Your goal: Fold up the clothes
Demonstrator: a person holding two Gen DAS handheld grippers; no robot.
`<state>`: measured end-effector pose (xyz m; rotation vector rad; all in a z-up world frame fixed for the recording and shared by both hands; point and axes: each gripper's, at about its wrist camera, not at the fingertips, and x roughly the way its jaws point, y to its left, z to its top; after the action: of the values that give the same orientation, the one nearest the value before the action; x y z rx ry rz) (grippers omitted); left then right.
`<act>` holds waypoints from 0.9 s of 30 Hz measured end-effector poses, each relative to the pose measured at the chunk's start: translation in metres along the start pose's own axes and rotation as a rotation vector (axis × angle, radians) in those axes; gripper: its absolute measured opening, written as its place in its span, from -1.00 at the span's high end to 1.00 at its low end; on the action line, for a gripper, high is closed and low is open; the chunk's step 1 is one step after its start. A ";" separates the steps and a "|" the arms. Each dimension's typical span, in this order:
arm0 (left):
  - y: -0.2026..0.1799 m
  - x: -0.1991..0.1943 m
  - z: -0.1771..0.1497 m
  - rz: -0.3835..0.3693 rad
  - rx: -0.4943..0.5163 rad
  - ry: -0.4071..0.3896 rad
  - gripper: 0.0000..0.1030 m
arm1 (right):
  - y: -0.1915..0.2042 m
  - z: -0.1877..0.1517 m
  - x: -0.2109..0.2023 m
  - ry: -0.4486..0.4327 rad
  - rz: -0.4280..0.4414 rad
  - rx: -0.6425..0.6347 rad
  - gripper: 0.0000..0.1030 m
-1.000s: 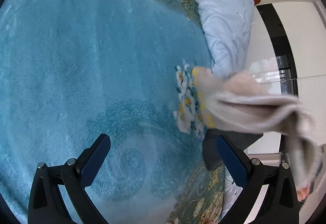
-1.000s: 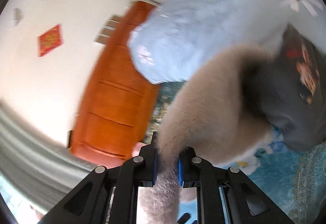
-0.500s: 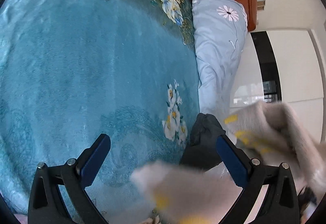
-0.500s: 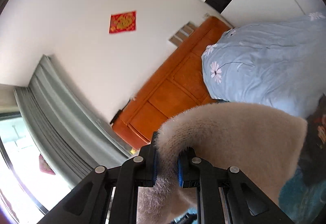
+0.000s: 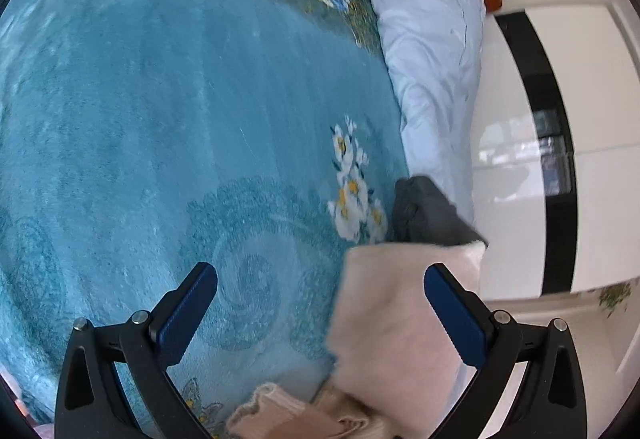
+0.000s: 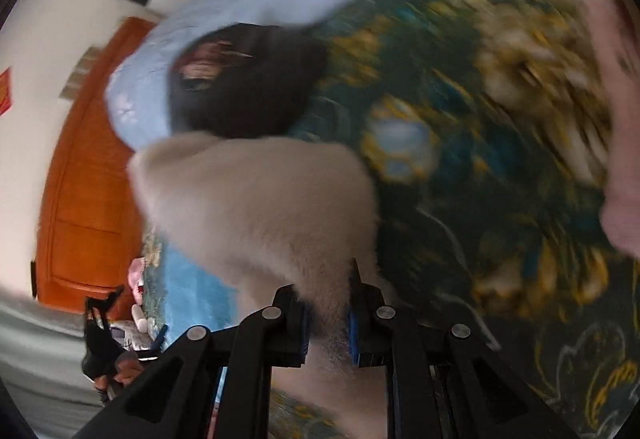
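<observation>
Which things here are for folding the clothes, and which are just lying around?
For the job:
- fuzzy beige sweater, pinched in the right tongs
- left tongs, open
- dark garment waiting

Just lying about:
- blue blanket
- pale blue pillow
- wooden headboard

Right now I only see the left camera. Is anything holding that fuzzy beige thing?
Observer: Yes. The right gripper is shut on the beige garment.
Child: Is the dark thing just plain?
Observer: No. The dark garment has a reddish print, too blurred to read.
Child: Is my left gripper grabbing anything?
Observer: That one you can see: the left gripper is open, empty. What you miss is a pink shape at the right edge, too blurred to identify.
</observation>
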<state>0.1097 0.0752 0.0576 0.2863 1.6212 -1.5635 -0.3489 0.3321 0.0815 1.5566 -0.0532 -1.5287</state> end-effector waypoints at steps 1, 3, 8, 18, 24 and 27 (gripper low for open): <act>-0.006 0.005 -0.003 0.026 0.029 0.016 -1.00 | 0.000 -0.003 -0.001 0.009 -0.017 -0.007 0.70; -0.015 0.014 -0.012 0.054 0.078 0.035 -1.00 | 0.014 -0.003 -0.008 0.013 -0.039 -0.050 0.70; -0.027 0.019 -0.021 0.084 0.155 0.040 -1.00 | 0.043 0.013 -0.015 0.028 -0.095 -0.233 0.60; -0.019 0.014 -0.016 0.100 0.100 0.026 -1.00 | 0.152 -0.017 0.003 -0.101 -0.207 -0.693 -0.11; -0.009 0.005 -0.012 0.094 0.059 0.004 -1.00 | 0.219 -0.023 0.091 -0.114 -0.330 -0.967 -0.14; -0.004 0.002 -0.010 0.083 0.028 -0.001 -1.00 | 0.230 -0.023 0.116 -0.109 -0.400 -1.055 -0.15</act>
<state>0.1018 0.0829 0.0574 0.3634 1.5681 -1.5241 -0.1785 0.1432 0.1289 0.6423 0.9049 -1.5269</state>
